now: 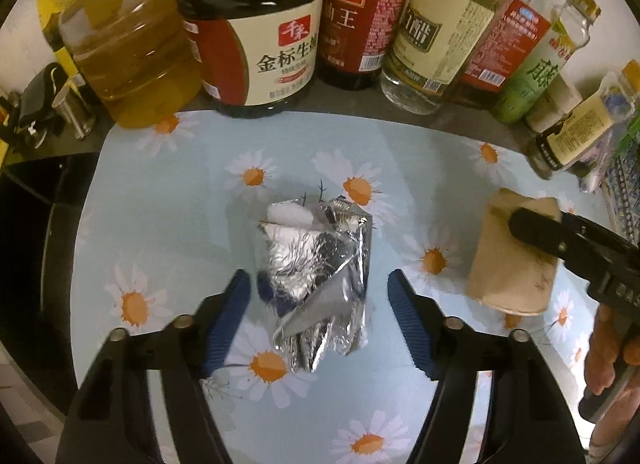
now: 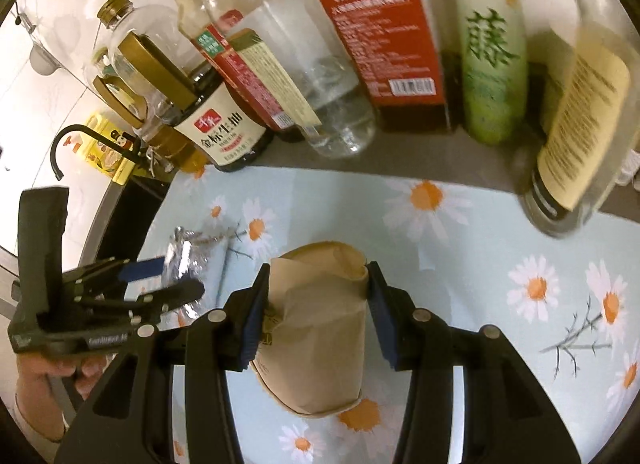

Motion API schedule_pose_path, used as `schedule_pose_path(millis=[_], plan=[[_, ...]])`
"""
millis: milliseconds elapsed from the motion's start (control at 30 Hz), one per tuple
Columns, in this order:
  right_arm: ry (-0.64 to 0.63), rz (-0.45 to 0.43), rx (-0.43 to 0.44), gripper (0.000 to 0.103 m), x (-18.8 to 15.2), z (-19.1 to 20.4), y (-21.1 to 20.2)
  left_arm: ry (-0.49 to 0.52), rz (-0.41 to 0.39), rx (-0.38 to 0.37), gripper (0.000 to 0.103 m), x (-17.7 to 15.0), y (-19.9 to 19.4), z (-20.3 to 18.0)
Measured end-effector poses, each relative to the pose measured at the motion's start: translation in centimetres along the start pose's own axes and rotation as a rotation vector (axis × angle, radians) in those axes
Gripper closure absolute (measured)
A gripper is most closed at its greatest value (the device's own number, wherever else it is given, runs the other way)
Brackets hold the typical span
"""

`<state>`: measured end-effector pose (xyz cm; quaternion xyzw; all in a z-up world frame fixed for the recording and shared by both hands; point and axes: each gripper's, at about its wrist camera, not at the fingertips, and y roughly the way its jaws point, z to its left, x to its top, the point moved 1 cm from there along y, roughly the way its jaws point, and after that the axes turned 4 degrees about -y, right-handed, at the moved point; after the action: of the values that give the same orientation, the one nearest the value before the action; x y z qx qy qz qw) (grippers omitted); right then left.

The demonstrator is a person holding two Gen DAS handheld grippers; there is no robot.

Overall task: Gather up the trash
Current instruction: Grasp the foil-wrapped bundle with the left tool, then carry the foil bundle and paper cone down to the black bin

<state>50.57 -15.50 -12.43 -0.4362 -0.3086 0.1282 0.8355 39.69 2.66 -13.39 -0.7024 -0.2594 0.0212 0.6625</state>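
foil wrapper (image 1: 316, 276): centre of the daisy mat (image 1: 160, 200), long axis running near-to-far, straight between the left gripper (image 1: 320, 320) pads
left jaws: apart, not touching the foil
crushed paper cup (image 2: 316, 340): right of the foil, rim nearest
right gripper (image 2: 316, 316) jaws: closed against the cup's sides

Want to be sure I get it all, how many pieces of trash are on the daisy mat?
2: the crumpled foil wrapper between the left gripper fingers, and the flattened paper cup pinched in the right gripper. More may lie out of view.
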Motion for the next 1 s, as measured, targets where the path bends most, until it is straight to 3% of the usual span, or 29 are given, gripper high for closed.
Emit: schedule_pose_path(millis=[267,567,1000], plan=[[0.004,0.01,0.005,0.056,-1.4,0.5,-0.3,0.007,-0.023,-0.013,0.053,-0.2,0.2,0.0],[-0.003,-0.002,0.0,0.056,-2.0,1.7,-0.8,0.02,-0.048,-0.035,0.055,-1.5,-2.0,0.2],[-0.017,-0.024,-0.044,0.056,-6.0,6.8,-3.2,0.059,-0.094,-0.094,0.055,-6.5,-6.6,1.7]])
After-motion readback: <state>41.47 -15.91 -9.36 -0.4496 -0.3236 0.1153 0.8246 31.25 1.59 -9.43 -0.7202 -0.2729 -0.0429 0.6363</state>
